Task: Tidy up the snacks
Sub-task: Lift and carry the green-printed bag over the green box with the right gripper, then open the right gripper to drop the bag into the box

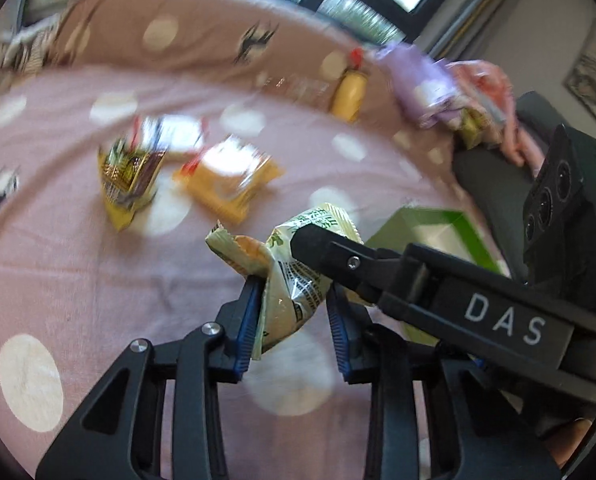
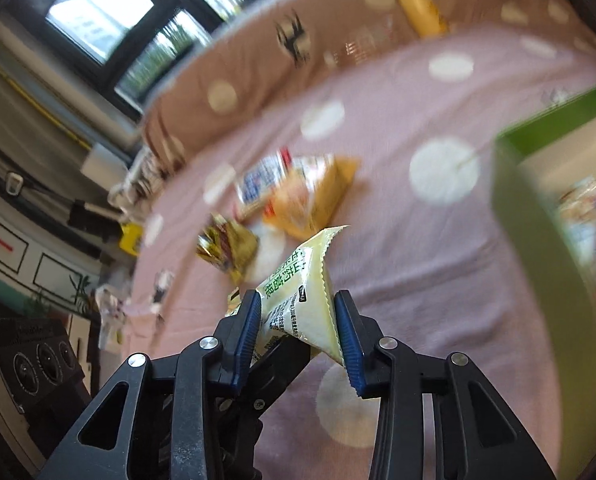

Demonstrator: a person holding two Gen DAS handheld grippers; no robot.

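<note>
The task looks partly done, as far as these views allow a judgement. A pale green snack packet point(image 1: 294, 280) hangs above the bed point(image 1: 78, 240), caught between both tools at once: the left tool point(image 1: 294, 320) has its blue pads on either side of the packet's lower half, and the right tool point(image 2: 298, 328) pinches the same packet point(image 2: 301, 292) from the other end, one of its fingers point(image 1: 325, 248) lying across the wrapper in the left view. Both tools are therefore narrowed onto the packet, which looks like a hand-over or a shared carry. The green box point(image 2: 513, 200), at about 3 o'clock in the right view and at about 2 o'clock from the packet in the left view point(image 1: 437, 216), already holds at least one wrapper point(image 2: 585, 208), though blur hides how many. Still loose on the bedspread are an orange packet point(image 1: 230, 180), a dark yellow packet point(image 1: 130, 176) and a white and blue packet point(image 2: 262, 180), grouped near 11 o'clock from the held one. A yellow bottle point(image 1: 349, 92) lies further off near 12 o'clock; whether it belongs to the job I cannot tell. So one item seems stowed, one is in transit, and about three remain.
</note>
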